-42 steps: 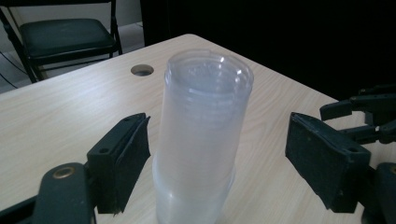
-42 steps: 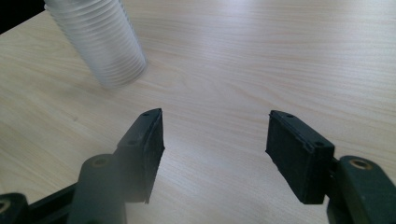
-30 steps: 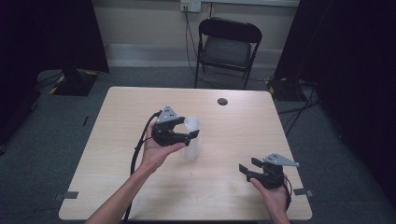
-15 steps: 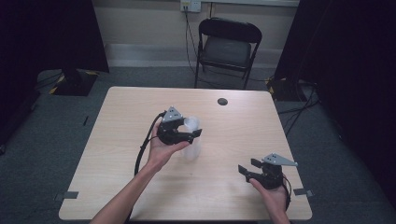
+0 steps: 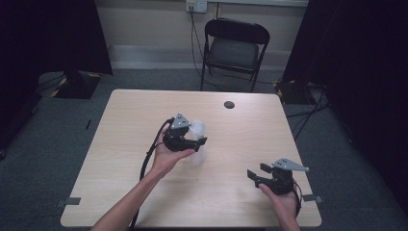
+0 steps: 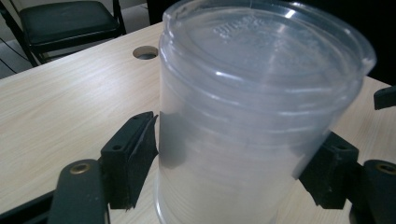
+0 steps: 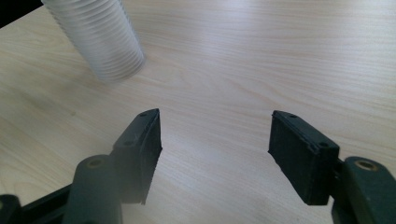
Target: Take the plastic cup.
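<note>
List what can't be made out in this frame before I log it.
- Stack of clear cups: its foot is cut off by the bottom edge of the left gripper view; embossed lettering on top is too blurred to read.
- High view: the left gripper and hand cover part of the stack; cup count unreadable.
- Right gripper: open, empty.

- Left gripper (image 5: 192, 138): black body, grey three-cornered plate, thick black cable.
- Right gripper (image 7: 215, 156): black jaws, flat rubbery pads, brass-coloured pivot screws.
- Forearms bare.
</note>
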### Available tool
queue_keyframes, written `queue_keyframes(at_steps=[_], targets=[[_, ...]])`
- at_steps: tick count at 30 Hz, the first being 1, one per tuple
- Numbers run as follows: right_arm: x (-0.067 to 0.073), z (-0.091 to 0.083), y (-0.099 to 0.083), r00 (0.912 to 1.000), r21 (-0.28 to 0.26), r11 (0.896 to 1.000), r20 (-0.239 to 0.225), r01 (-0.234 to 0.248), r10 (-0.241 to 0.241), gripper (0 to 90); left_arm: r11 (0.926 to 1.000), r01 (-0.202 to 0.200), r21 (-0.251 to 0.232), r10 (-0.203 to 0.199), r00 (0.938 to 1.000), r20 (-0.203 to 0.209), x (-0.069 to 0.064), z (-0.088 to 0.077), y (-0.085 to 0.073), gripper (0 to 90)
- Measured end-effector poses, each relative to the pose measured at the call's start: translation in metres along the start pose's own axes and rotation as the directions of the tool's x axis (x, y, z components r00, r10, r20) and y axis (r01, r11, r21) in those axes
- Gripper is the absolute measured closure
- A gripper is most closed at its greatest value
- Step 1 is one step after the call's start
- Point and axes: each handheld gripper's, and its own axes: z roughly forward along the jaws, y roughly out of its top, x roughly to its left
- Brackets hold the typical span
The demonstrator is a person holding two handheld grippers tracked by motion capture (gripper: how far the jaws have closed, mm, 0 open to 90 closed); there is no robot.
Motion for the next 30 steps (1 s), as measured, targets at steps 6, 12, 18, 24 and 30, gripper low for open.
queue_keyframes(at_steps=[6, 12, 18, 24, 30], targets=[[0.000, 0.001, 0.000, 1.0000, 0.002, 1.000, 0.002, -0.003, 0.003, 34.2, 0.9997, -0.015, 0.017, 0.015, 0.9999, 0.001, 0.000, 0.004, -0.001, 25.7], [0.000, 0.002, -0.001, 1.0000, 0.004, 1.000, -0.004, -0.004, 0.004, 34.3, 0.9993, -0.021, 0.030, 0.021, 0.9997, -0.008, -0.003, 0.011, -0.005, 28.1], [-0.001, 0.001, -0.001, 1.0000, 0.008, 1.000, -0.001, -0.009, 0.009, 34.3, 0.9990, -0.019, 0.041, 0.019, 0.9998, -0.005, -0.005, 0.013, -0.005, 29.8], [-0.001, 0.002, -0.001, 1.0000, 0.008, 1.000, 0.001, -0.008, 0.008, 34.3, 0.9995, -0.015, 0.029, 0.016, 0.9999, -0.007, -0.004, 0.012, -0.005, 29.7], [-0.001, 0.003, -0.001, 1.0000, 0.005, 1.000, 0.005, -0.002, 0.002, 34.4, 0.9997, -0.015, 0.019, 0.015, 0.9999, -0.002, -0.005, 0.009, -0.003, 30.1]])
